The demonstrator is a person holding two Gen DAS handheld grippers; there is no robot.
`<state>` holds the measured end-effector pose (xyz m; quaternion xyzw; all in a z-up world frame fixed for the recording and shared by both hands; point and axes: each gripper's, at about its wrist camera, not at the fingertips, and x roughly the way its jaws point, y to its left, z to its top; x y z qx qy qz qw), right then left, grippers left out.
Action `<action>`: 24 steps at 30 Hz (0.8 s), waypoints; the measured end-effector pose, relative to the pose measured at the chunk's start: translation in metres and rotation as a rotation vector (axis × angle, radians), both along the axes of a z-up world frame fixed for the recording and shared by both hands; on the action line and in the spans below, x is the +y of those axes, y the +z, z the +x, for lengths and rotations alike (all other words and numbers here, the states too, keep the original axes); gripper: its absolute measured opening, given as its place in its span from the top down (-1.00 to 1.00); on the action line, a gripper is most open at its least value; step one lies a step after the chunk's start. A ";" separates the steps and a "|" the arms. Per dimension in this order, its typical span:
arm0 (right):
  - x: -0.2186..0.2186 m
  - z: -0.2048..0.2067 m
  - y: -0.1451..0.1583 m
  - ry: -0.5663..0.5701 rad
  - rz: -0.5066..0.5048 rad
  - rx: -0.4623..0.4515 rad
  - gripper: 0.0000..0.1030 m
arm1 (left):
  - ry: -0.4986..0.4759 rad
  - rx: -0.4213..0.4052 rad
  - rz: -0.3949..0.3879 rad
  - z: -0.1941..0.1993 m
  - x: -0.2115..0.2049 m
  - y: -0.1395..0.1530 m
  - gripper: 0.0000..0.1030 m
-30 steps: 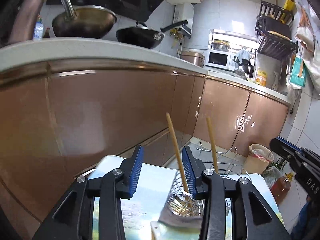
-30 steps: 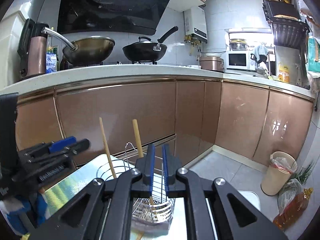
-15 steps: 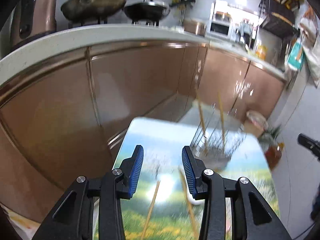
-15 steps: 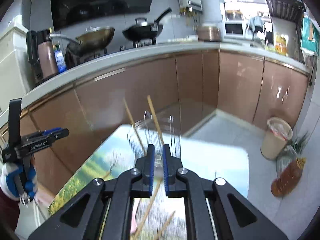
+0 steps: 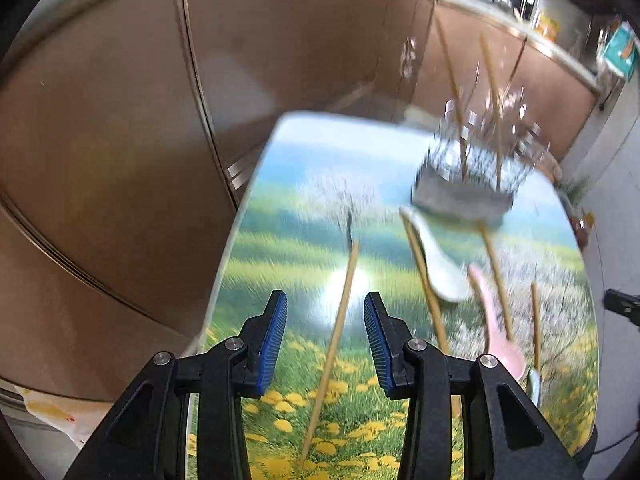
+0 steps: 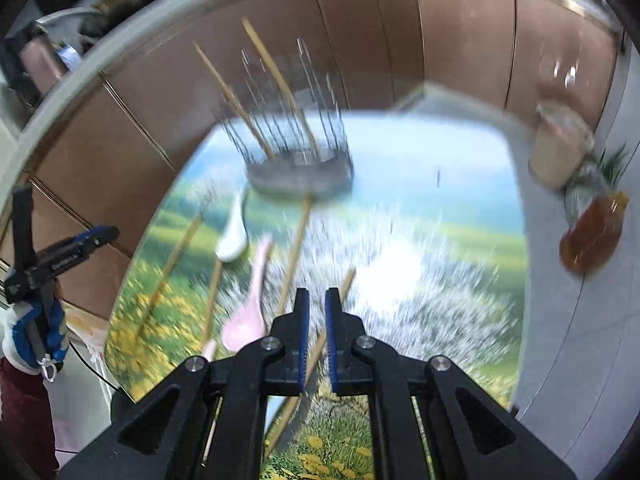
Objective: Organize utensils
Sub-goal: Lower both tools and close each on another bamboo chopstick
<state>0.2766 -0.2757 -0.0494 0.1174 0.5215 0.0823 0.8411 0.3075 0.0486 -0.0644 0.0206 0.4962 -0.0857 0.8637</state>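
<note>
Your left gripper (image 5: 325, 336) spread wide, holding nothing, over table (image 5: 280, 216) printed with meadow scene; one chopstick (image 5: 334, 344) lies between its fingers; white spoon (image 5: 438, 258) and pink spoon (image 5: 498, 332) at right; wire holder (image 5: 464, 184) with two upright chopsticks at upper right; your right gripper (image 6: 314, 344) nearly closed, narrow gap, gripping nothing; brown cabinets (image 5: 120, 140) behind table; oil bottle (image 6: 590, 236) on floor at right.
</note>
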 end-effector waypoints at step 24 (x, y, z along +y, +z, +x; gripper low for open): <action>0.036 0.054 -0.088 0.055 -0.080 0.262 0.82 | -0.086 0.225 0.095 0.054 -0.026 -0.087 0.23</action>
